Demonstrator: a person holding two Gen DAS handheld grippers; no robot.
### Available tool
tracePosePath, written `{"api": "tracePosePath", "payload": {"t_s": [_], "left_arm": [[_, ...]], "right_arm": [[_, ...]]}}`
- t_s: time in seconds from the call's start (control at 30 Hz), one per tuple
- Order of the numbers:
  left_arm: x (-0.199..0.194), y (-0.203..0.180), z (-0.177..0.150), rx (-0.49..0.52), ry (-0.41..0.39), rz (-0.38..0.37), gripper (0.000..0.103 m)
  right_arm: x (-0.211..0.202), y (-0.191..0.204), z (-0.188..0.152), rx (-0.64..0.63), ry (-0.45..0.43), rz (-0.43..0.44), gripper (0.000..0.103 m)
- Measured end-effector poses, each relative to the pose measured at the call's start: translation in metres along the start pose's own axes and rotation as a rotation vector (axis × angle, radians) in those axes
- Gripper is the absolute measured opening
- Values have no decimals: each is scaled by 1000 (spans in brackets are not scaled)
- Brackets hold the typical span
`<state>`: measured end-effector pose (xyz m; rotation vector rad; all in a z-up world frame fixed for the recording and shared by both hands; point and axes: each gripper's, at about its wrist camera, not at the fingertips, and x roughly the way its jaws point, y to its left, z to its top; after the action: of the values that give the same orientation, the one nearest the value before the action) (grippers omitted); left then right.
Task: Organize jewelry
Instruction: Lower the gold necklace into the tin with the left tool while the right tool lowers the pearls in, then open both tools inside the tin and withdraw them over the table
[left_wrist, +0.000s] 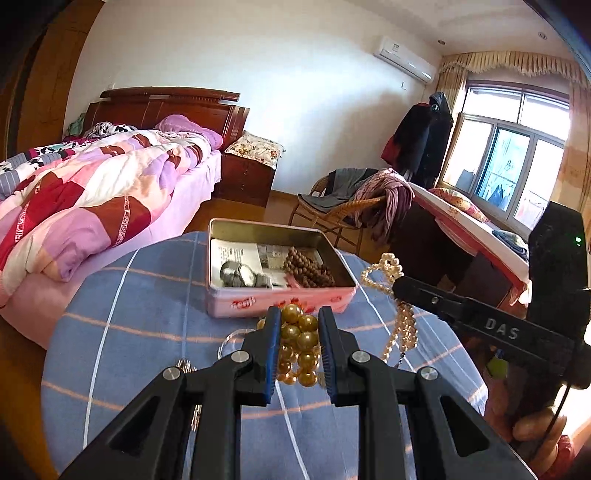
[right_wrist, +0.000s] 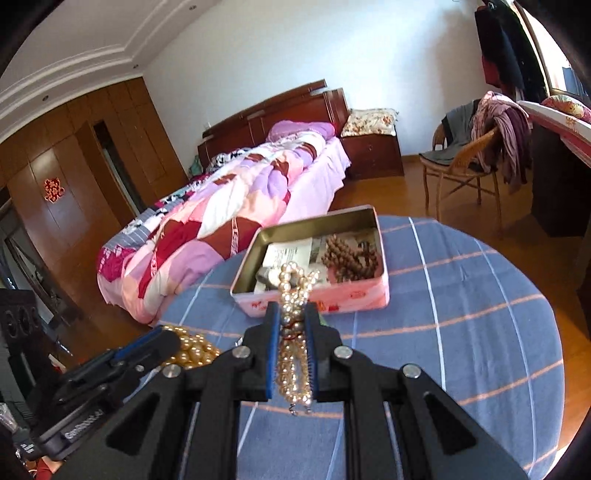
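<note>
An open pink tin box (left_wrist: 284, 301) (right_wrist: 354, 293) stands on a round table with a blue checked cloth (left_wrist: 140, 332) (right_wrist: 461, 295). It holds brown wooden beads (left_wrist: 308, 267) (right_wrist: 349, 254), a metal watch (left_wrist: 240, 275) and paper. My left gripper (left_wrist: 295, 314) is closed around a bunch of large gold pearls (left_wrist: 301, 339), which also shows in the right wrist view (right_wrist: 192, 350). My right gripper (right_wrist: 291, 308) is shut on a small pale pearl necklace (right_wrist: 293, 291) and holds it above the cloth just in front of the tin; the necklace also shows in the left wrist view (left_wrist: 400, 325).
A clear ring (left_wrist: 231, 341) and a small metal piece (left_wrist: 186, 366) lie on the cloth by my left gripper. A bed (left_wrist: 92, 184) stands beyond the table on the left. A wicker chair with clothes (left_wrist: 347, 206) and a desk (left_wrist: 461, 236) stand to the right.
</note>
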<state>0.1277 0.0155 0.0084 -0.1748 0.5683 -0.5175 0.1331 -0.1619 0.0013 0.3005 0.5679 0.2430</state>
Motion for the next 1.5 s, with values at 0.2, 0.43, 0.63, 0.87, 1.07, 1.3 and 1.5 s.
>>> {"api": "tracePosePath", "payload": {"t_s": [0.2, 0.43, 0.63, 0.87, 1.07, 1.3, 1.5], "left_arm": [[26, 1, 28, 10, -34, -2, 20], [57, 0, 63, 35, -107, 9, 20], [99, 11, 77, 31, -93, 83, 20], [144, 15, 64, 52, 20, 201, 20], [158, 22, 55, 53, 82, 264, 20], [165, 23, 51, 66, 115, 313, 8], [173, 24, 50, 77, 135, 353, 8]], "right_arm": [[15, -5, 24, 26, -45, 22, 16], [42, -8, 54, 40, -126, -14, 16], [76, -18, 59, 66, -128, -99, 16], [108, -36, 47, 92, -63, -154, 16], [118, -45, 43, 91, -12, -167, 16], [124, -43, 41, 63, 12, -196, 16], [127, -44, 39, 50, 22, -210, 20]]}}
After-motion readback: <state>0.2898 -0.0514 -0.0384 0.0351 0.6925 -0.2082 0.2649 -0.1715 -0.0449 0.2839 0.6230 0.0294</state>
